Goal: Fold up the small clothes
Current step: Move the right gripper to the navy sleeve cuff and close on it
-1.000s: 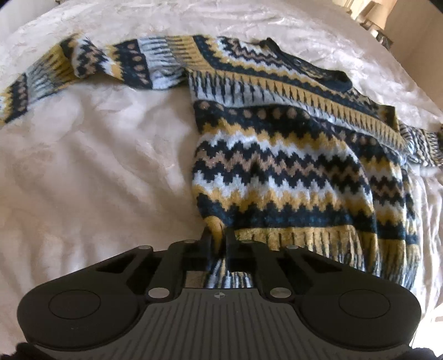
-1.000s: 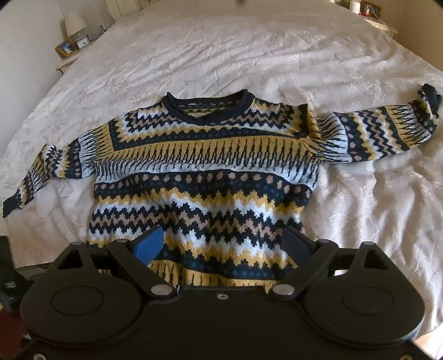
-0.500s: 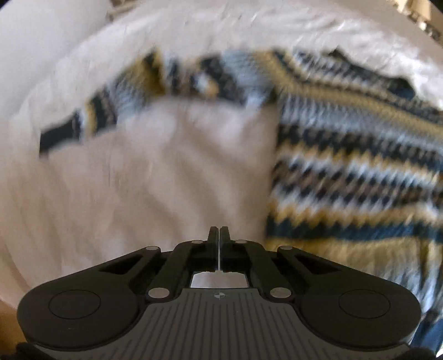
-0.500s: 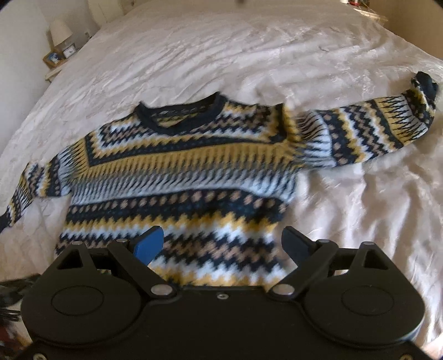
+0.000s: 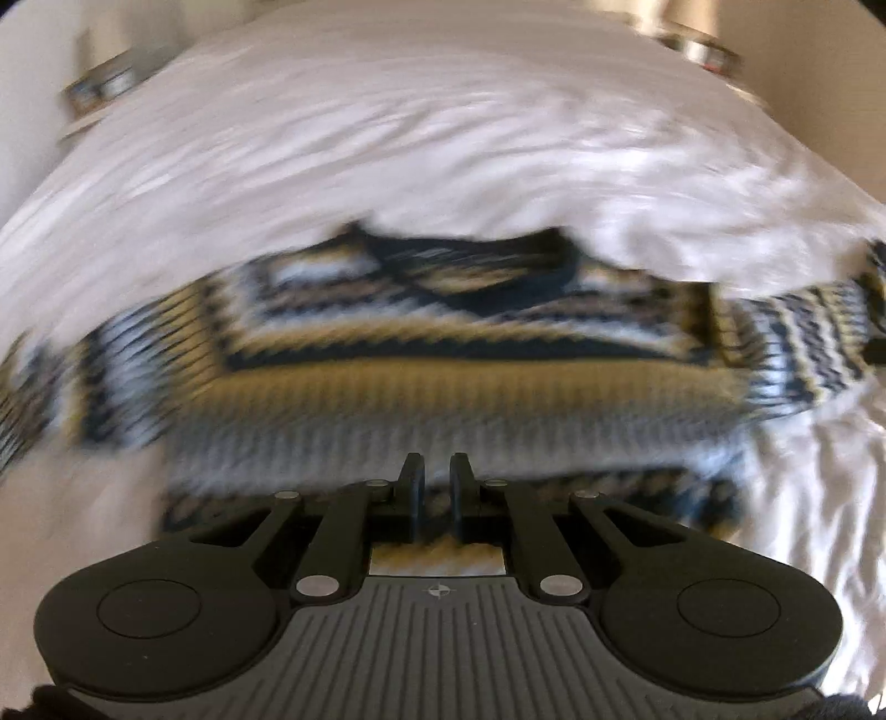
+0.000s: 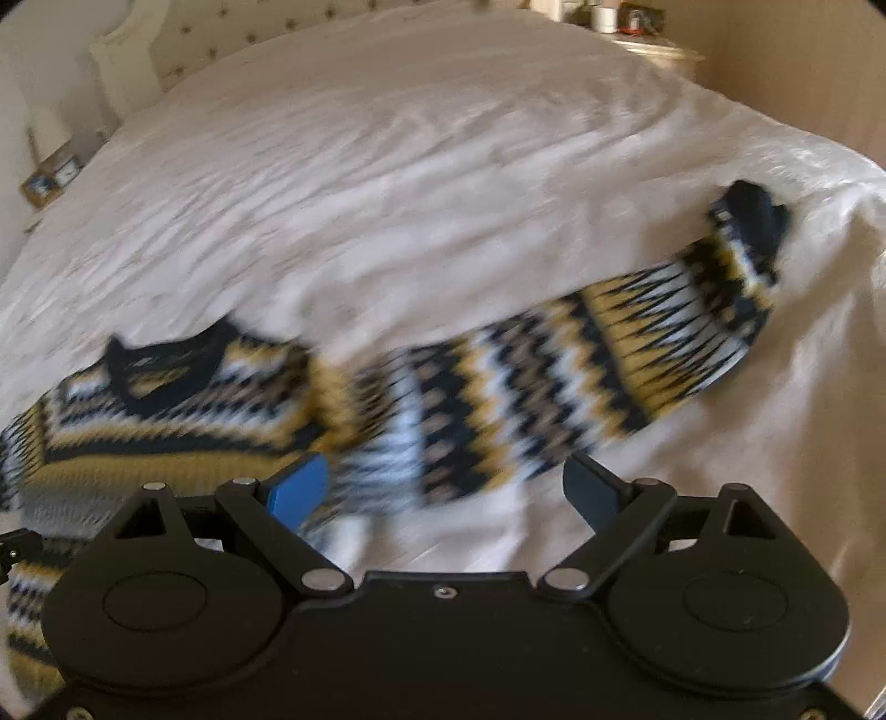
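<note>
A knitted sweater (image 5: 443,354) with navy, yellow and white zigzag stripes lies flat on the white bedspread (image 5: 415,155), neck away from me. My left gripper (image 5: 437,471) is over the sweater's body, its fingers a small gap apart with nothing between them. In the right wrist view the sweater's right sleeve (image 6: 609,365) stretches up to the right, ending in a navy cuff (image 6: 753,210). My right gripper (image 6: 443,487) is wide open just in front of the sleeve's shoulder end. Both views are motion-blurred.
The bed's right edge (image 6: 864,232) drops off close beyond the cuff. A headboard (image 6: 183,50) and a bedside table (image 6: 50,177) stand at the far left, another bedside table (image 6: 637,27) at the far right.
My left gripper let go of the sweater's hem, swung right to face the sweater's middle and opened slightly. My right gripper moved right and forward, toward the right sleeve.
</note>
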